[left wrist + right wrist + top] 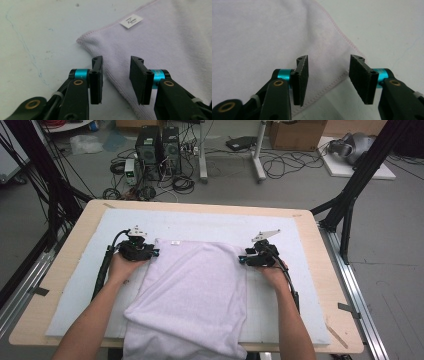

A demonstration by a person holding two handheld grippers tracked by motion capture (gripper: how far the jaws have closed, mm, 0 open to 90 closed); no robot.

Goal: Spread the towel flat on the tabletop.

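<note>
Lilac towel [190,290] edge lies between parted jaws of both grippers, ungripped

— What lies under the work? 
— A pale foam mat [200,222] covers most of a light wooden table [327,285].
— And past the far edge? 
— Two black computer towers [157,147] stand on the grey floor [400,270], with loose cables [280,162] tangled around them. White desk legs [259,155] rise just right of the towers.
— Anything farther back? 
— A cardboard box [297,134] sits at the top, near a white board [357,167]. Black frame struts [360,185] slant down on both sides.
</note>
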